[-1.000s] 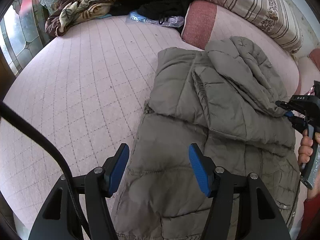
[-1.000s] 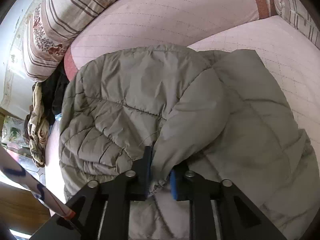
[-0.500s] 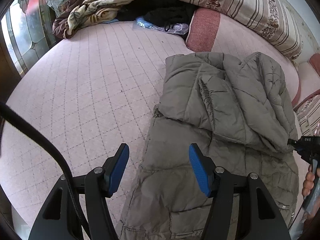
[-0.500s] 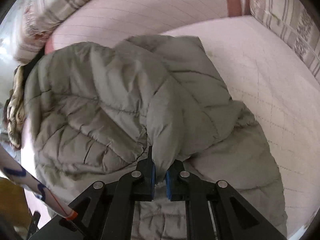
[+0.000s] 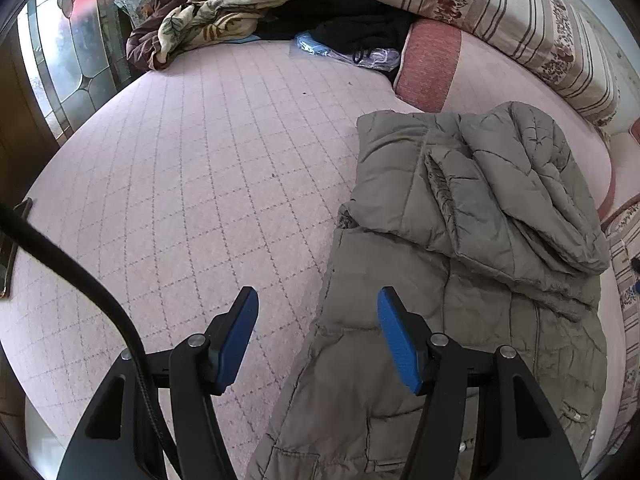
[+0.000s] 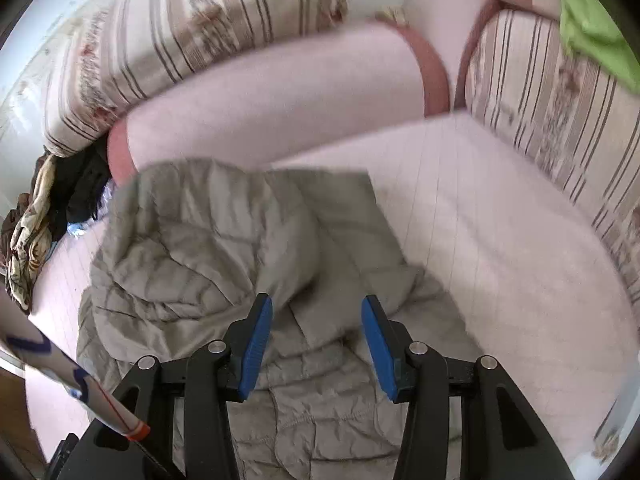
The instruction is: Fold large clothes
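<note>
A grey-green quilted puffer jacket [image 5: 460, 248] lies on the pink quilted bed [image 5: 192, 184], its upper part and sleeves folded over the body. It also shows in the right wrist view [image 6: 208, 248]. My left gripper [image 5: 316, 336] is open and empty, above the jacket's near left edge. My right gripper [image 6: 316, 340] is open and empty, just above the folded part of the jacket; this view is blurred.
Striped pillows [image 5: 500, 12] and a pink bolster [image 5: 432, 64] line the far side. A heap of blankets and dark clothes [image 5: 248, 12] lies at the far left, beside a stained-glass window [image 5: 68, 52]. More striped cushions [image 6: 560, 100] and a green cloth [image 6: 592, 32] are at right.
My right gripper has opened and let go of the jacket fold it was gripping, and has drawn back. The left gripper has stayed open and shifted slightly left.
</note>
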Demonstrator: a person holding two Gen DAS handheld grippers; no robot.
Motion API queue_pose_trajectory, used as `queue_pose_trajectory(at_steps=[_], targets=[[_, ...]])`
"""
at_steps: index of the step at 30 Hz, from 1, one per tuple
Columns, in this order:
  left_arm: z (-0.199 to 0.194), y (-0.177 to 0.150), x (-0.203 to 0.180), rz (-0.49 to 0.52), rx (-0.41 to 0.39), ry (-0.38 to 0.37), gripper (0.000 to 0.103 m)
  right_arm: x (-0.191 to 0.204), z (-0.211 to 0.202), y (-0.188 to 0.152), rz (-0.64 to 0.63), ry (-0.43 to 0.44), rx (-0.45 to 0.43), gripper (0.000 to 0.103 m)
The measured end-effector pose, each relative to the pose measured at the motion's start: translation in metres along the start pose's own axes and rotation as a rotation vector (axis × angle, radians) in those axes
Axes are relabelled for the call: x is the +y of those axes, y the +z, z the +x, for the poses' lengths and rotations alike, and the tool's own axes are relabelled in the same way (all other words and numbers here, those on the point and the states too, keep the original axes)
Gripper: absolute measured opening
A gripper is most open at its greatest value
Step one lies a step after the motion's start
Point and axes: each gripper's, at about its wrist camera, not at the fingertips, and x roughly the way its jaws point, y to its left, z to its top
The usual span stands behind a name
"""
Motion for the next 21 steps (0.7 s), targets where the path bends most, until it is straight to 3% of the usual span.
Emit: queue_pose_trajectory(at_steps=[6,12,15,20,21], targets=[[0.001,0.001,0.003,-0.007,0.003,0.009,0.061,0.086,-0.001,0.015,-0.174,0.001,-0.085,0.051],[0.005,0.006,0.006,-0.008,0.001,0.020,0.061,0.179,0.048,0.019,-0.297,0.008,-0.052,0.051],[0.008,0.010,0.007,-0.008,0.010,0.018,0.061,0.197,0.082,0.012,-0.318,-0.031,-0.019,0.051],[0.009,0.012,0.006,-0.005,0.015,0.009,0.061,0.195,0.146,-0.025,-0.365,-0.067,0.166,0.053],[0.009,0.012,0.005,-0.002,0.014,0.007,0.061,0.196,0.151,-0.034,-0.412,-0.091,0.161,0.054]])
